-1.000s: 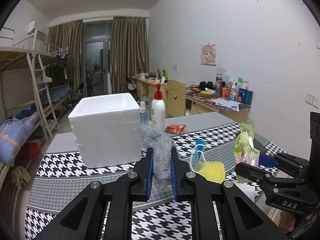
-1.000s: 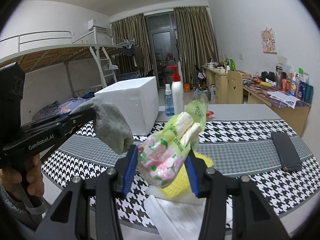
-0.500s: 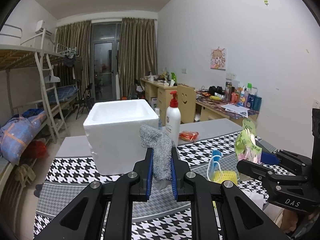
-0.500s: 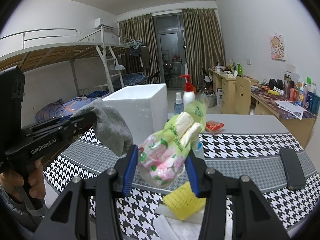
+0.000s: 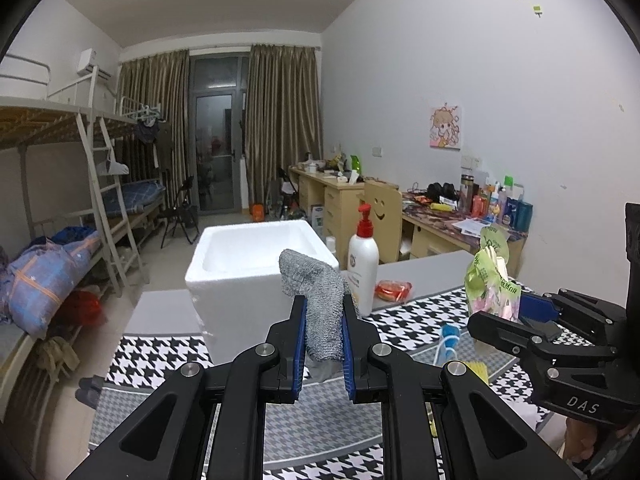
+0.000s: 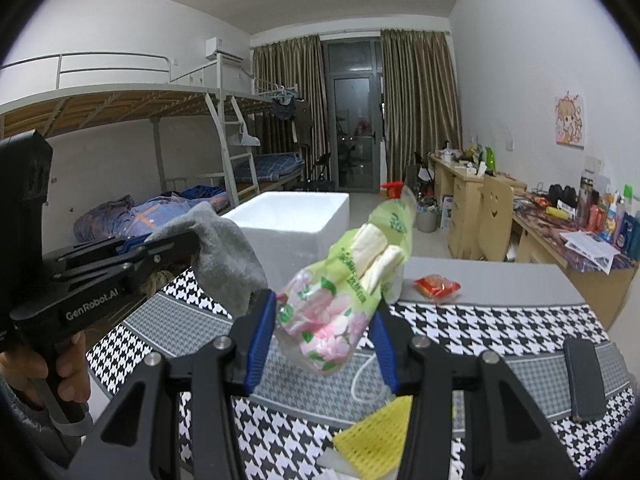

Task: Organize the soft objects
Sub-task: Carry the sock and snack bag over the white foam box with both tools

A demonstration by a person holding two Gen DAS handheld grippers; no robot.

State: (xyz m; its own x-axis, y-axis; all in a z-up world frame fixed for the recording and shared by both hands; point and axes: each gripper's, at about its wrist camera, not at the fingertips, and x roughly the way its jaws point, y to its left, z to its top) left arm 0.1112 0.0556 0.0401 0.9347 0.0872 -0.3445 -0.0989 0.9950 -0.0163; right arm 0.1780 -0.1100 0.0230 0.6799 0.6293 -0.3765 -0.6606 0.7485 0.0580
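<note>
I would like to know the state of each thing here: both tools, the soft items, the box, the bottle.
left tool: shut on grey cloth
grey cloth: gripped, lifted
right tool: shut on floral packet
floral packet: gripped, lifted, tilted
foam box: open, no lid
pump bottle: upright, beside the box
yellow sponge: lying on the table

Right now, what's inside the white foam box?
The foam box shows only bare white inner walls near its rim; its bottom is hidden by the front wall and the grey cloth.
</note>
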